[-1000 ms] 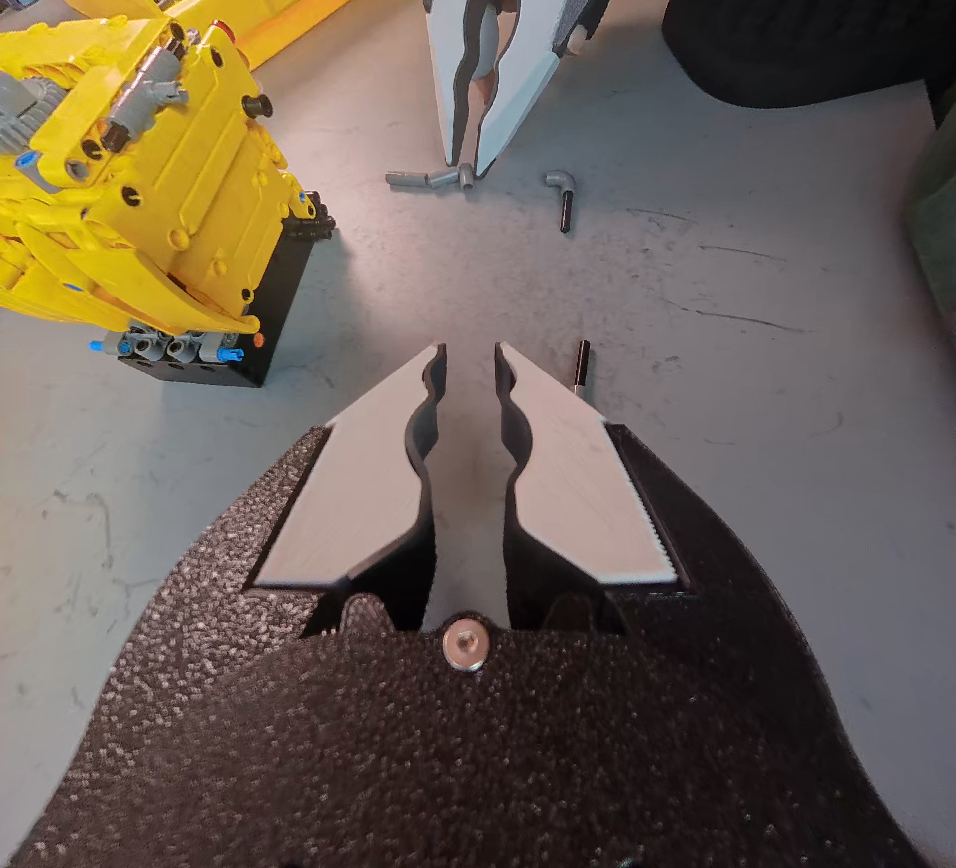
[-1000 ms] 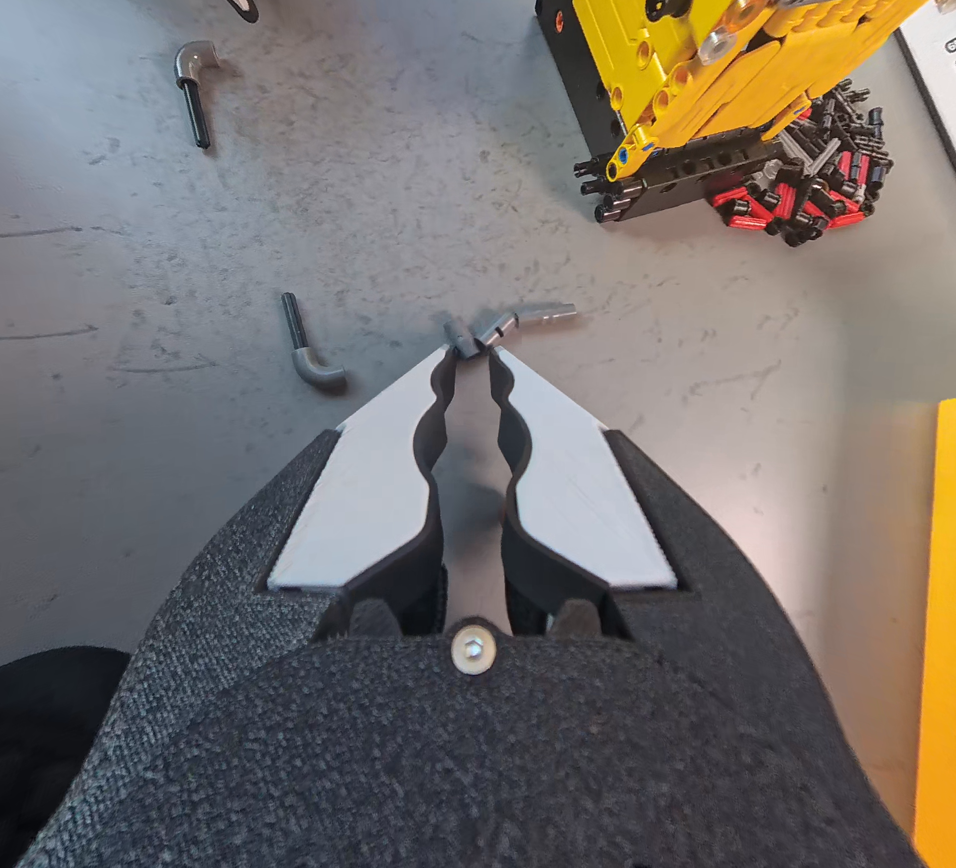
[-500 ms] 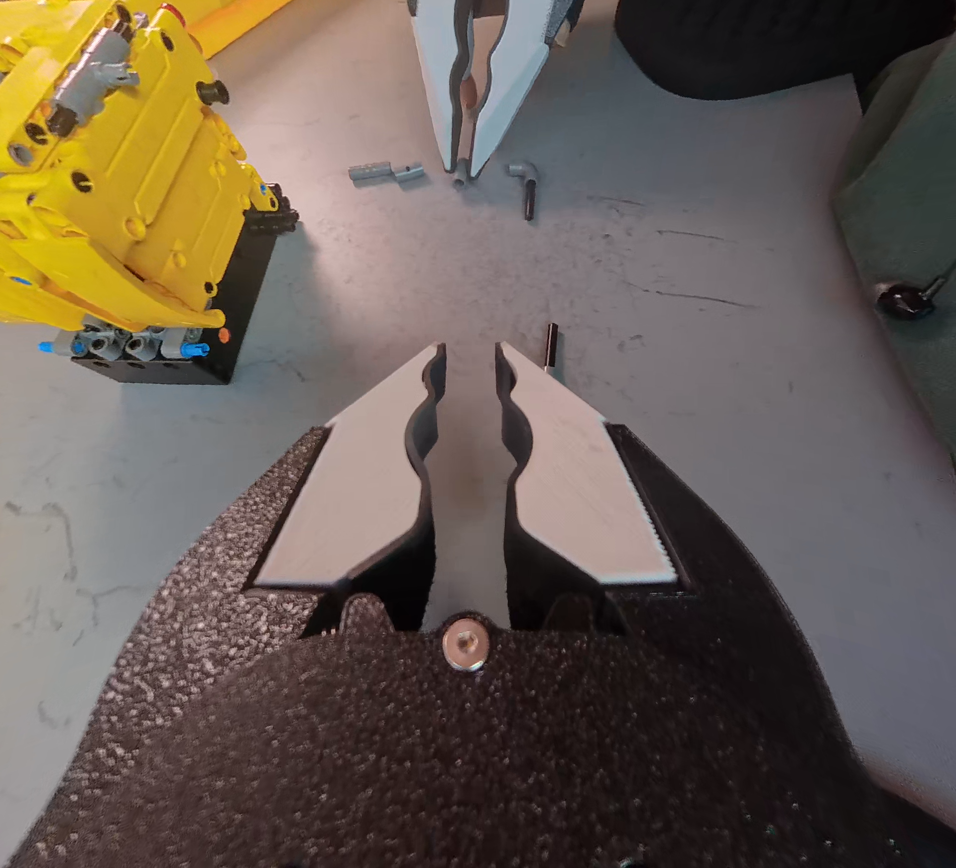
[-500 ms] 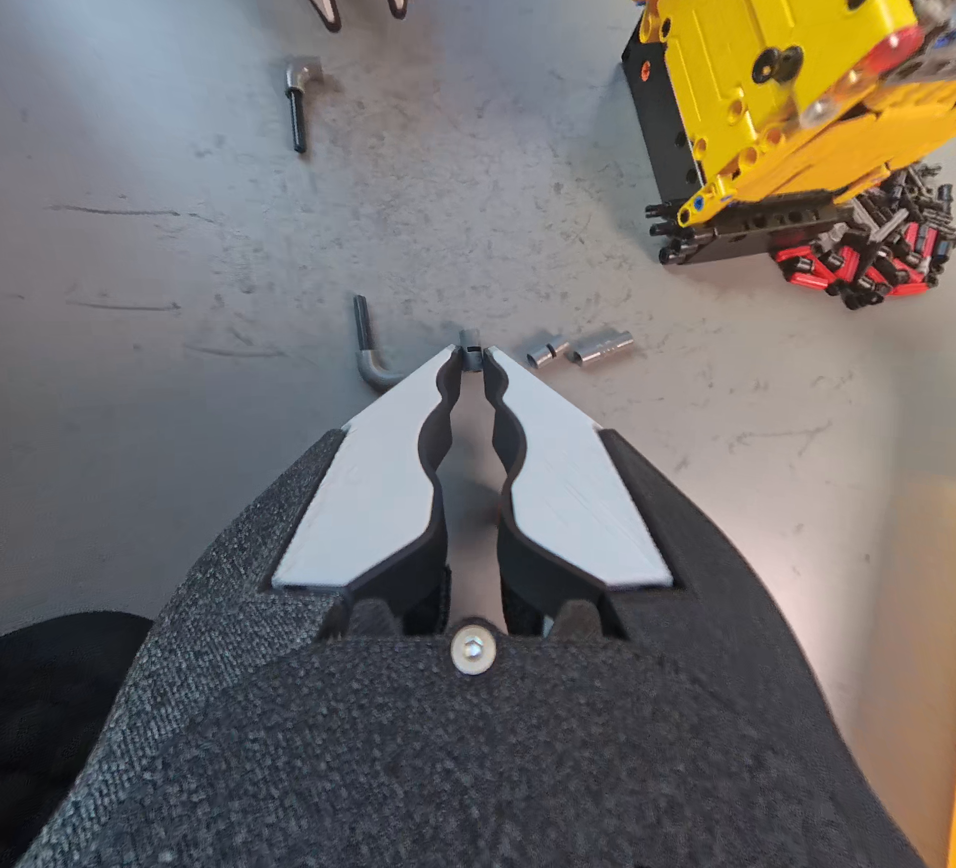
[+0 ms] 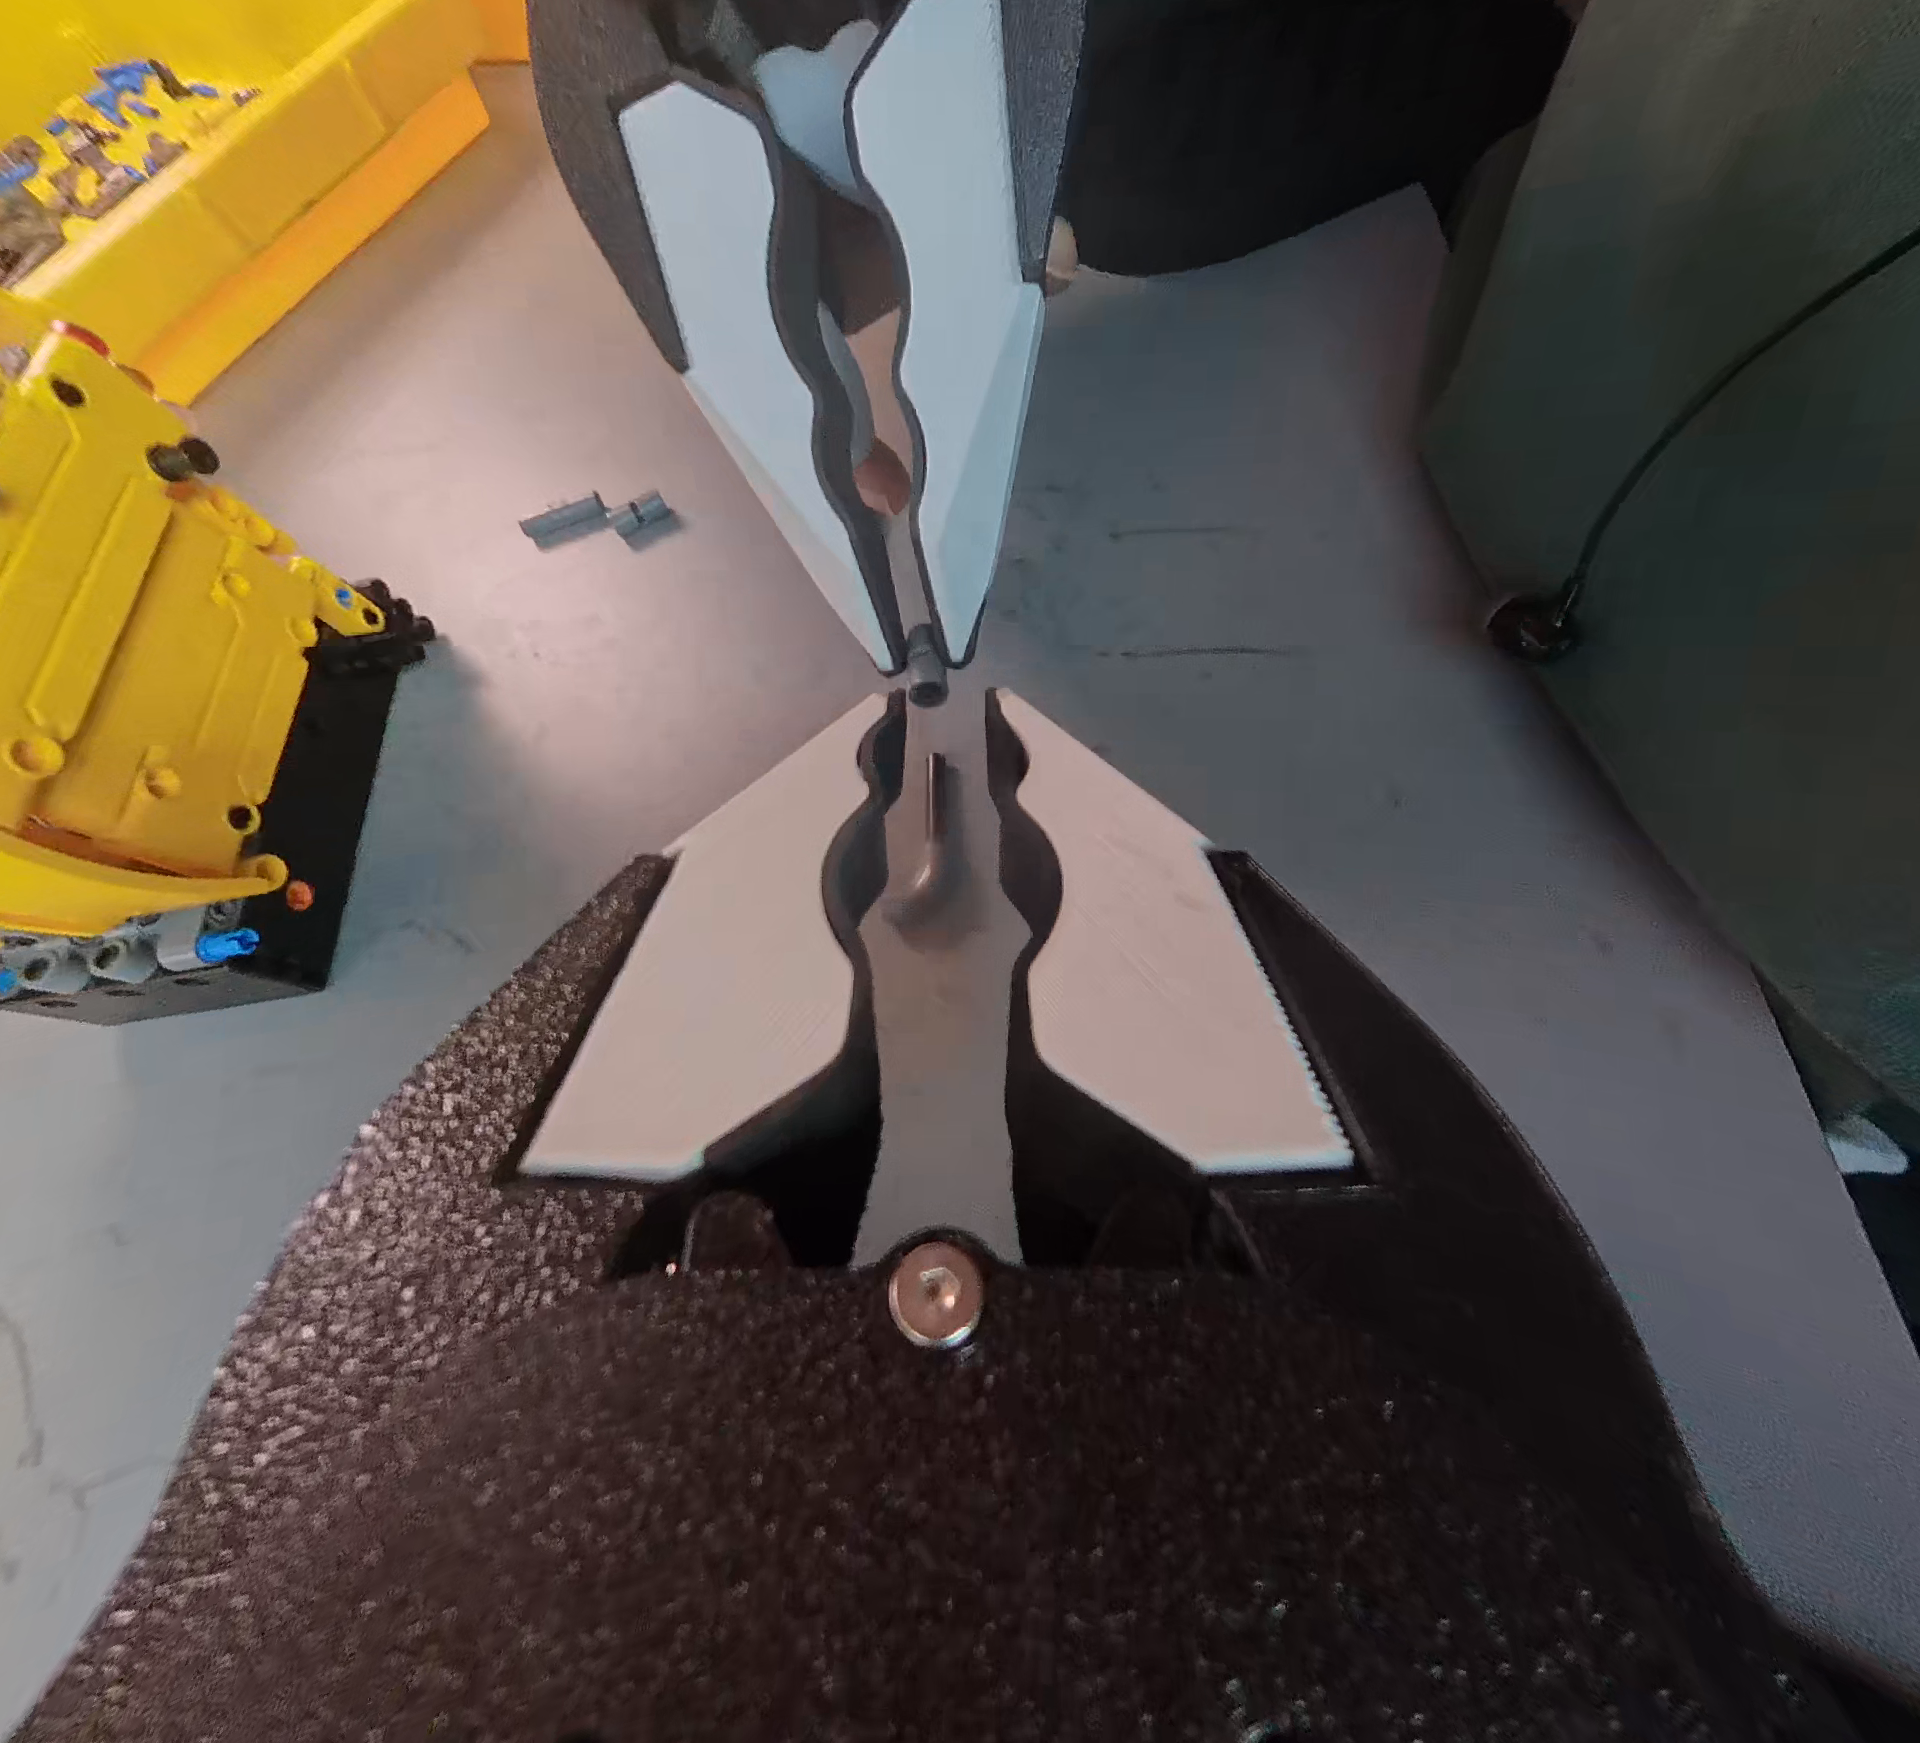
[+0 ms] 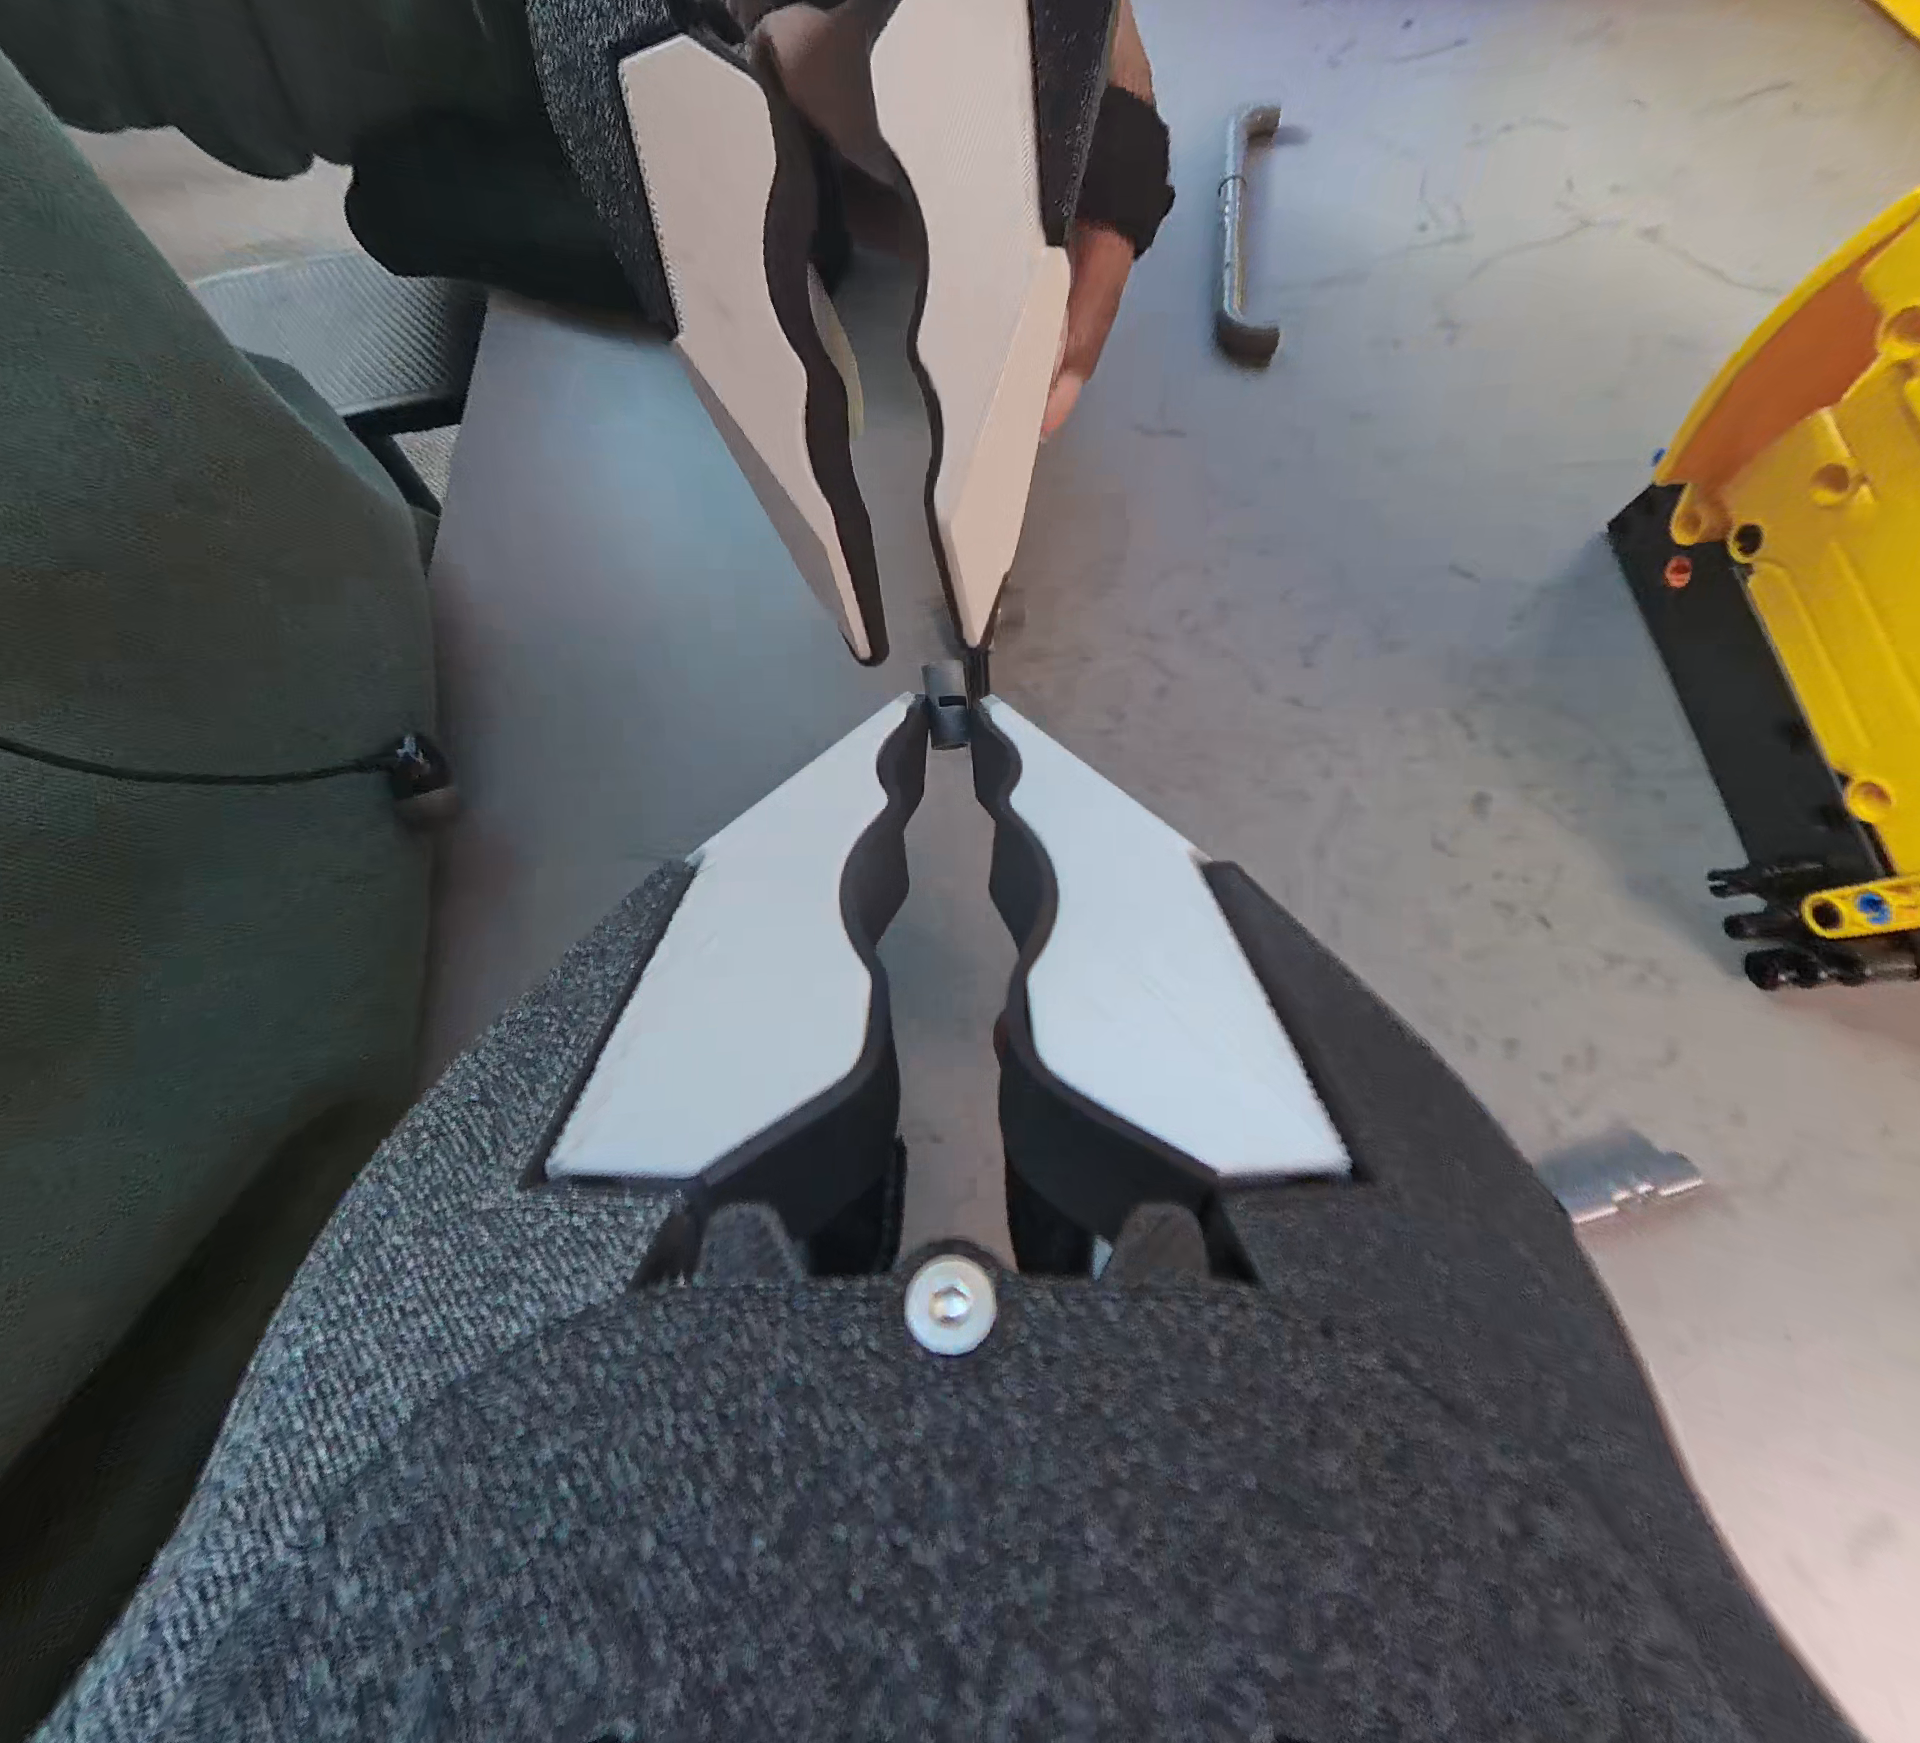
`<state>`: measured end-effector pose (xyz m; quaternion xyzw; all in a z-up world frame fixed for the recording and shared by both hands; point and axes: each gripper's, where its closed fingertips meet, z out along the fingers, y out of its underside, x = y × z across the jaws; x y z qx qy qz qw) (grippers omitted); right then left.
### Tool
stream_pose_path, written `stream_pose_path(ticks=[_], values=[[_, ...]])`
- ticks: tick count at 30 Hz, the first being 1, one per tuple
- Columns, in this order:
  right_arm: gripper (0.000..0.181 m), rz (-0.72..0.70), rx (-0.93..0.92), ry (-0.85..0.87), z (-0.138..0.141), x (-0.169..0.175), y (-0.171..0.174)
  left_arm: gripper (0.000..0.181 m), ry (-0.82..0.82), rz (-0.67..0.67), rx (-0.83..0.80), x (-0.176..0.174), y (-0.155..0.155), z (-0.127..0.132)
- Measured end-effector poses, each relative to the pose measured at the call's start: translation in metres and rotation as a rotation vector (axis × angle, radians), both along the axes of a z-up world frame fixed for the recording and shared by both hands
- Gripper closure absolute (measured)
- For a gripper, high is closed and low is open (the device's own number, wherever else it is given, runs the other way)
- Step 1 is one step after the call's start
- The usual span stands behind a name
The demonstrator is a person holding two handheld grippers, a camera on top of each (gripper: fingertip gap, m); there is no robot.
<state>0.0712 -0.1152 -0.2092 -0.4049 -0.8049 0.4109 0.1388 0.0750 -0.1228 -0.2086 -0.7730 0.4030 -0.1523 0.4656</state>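
My right gripper is shut on a small dark grey connector piece and holds it above the grey table. It also shows in the left wrist view, coming from the top with the piece at its tips. My left gripper is open and empty, tip to tip with the right one; it shows in the right wrist view, one fingertip close to the piece. An L-shaped grey pin with a black axle lies on the table under the left gripper's gap.
A yellow brick model on a black base stands at the left, also seen in the right wrist view. Two loose grey connectors and a grey bent rod lie on the table. A yellow parts bin stands behind. Green fabric is at the right. The grippers are tip to tip, or close to it.
The right gripper has lifted the small connector off the table and moved it toward the left gripper. The left gripper has moved forward over the L-shaped pin. Both now meet tip to tip.
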Motion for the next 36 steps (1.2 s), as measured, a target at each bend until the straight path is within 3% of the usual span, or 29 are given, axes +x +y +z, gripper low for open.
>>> stream_pose_path(ticks=[6,12,22,29,36], values=[[0.174,0.013,-0.178,-0.028,0.014,0.003,-0.008,0.172,0.099,-0.01,0.147,0.004,0.002,0.01],[0.174,0.008,-0.276,-0.052,0.018,0.003,-0.008,0.175,0.098,-0.005,0.162,0.004,0.003,0.013],[0.17,0.053,-0.017,0.256,0.032,-0.001,-0.002,0.175,-0.144,0.034,0.049,-0.002,0.006,0.026],[0.174,0.056,0.06,0.258,0.025,-0.002,-0.001,0.175,-0.152,0.033,0.008,0.0,0.007,0.021],[0.174,0.031,0.14,0.053,-0.011,0.004,0.011,0.168,-0.017,0.032,-0.107,-0.015,-0.003,-0.008]])
